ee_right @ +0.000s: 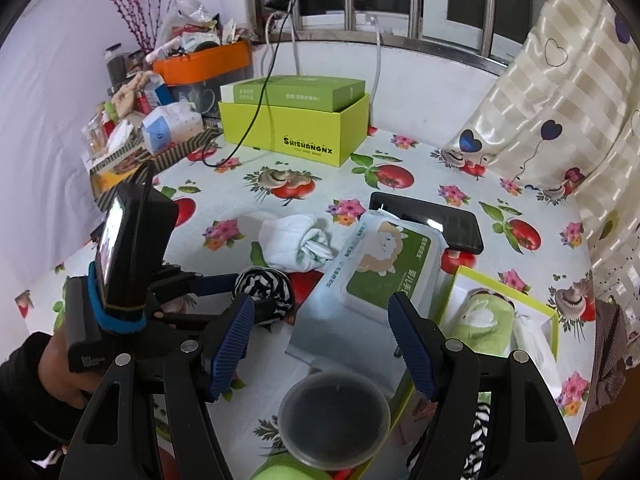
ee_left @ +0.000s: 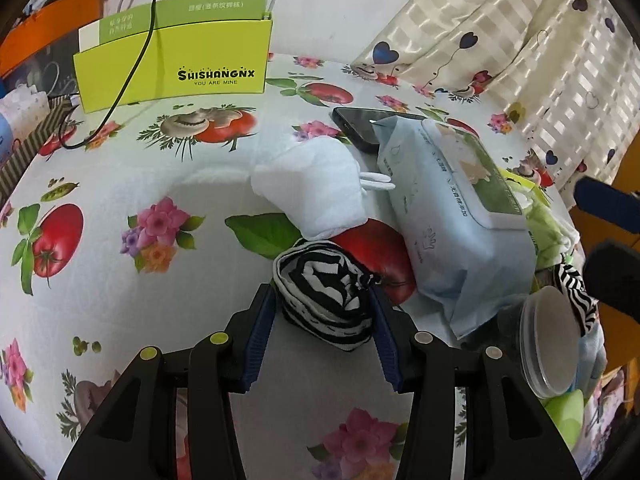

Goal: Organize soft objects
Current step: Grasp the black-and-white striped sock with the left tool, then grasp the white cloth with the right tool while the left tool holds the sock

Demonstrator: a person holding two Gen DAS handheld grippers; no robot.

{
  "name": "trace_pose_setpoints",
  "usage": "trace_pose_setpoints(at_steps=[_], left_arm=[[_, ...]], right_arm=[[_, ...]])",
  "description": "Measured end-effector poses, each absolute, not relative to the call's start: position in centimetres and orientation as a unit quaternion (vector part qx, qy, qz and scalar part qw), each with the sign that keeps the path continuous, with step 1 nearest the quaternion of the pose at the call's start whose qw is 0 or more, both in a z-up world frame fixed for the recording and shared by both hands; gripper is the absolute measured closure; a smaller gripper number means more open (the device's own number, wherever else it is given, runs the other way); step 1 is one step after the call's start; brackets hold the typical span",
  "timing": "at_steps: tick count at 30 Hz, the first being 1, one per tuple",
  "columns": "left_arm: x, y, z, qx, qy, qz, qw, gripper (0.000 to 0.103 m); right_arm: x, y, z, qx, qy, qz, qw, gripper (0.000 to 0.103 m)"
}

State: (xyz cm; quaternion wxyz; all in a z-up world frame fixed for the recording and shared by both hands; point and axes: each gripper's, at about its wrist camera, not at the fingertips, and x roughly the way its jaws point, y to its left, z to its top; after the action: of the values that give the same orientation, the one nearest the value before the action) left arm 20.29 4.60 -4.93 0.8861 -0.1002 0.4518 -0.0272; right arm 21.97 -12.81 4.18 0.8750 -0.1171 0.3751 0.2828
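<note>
Striped sock roll (ee_left: 326,300): lies between the left tongs' (ee_left: 324,312) pads, long axis slanting across the gap.
Left tongs: spread, flanking the roll; whether the pads press yet, I cannot tell.
Right tongs (ee_right: 322,344): released, empty, over the wipes pack (ee_right: 380,276).
Nearer hand: left.

Striped sock (ee_left: 324,300) knit cloth; wipes pack (ee_left: 452,216) glossy plastic; tablecloth (ee_left: 120,184) probably smooth vinyl.
</note>
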Motion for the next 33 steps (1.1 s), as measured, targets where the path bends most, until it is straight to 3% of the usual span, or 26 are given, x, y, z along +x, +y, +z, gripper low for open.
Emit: trace_pose_setpoints(at_steps=[5,8,33], left_arm=[[20.0,5.6,-5.0,-0.112,0.445,-0.024,0.888,0.080],[19.8,6.2,-4.9,-0.116,0.441,-0.017,0.890,0.083],[18.5,11.3,-4.9,-0.172,0.431,0.020,0.886,0.084]], right_arm=[[23.1,-11.8,4.0,-0.127,0.380,0.291,0.869,0.033],[24.0,-10.9,4.0,-0.134,0.384,0.296,0.864,0.033],[31.6,-1.0,-1.7,-0.222,0.495,0.319,0.777,0.034]])
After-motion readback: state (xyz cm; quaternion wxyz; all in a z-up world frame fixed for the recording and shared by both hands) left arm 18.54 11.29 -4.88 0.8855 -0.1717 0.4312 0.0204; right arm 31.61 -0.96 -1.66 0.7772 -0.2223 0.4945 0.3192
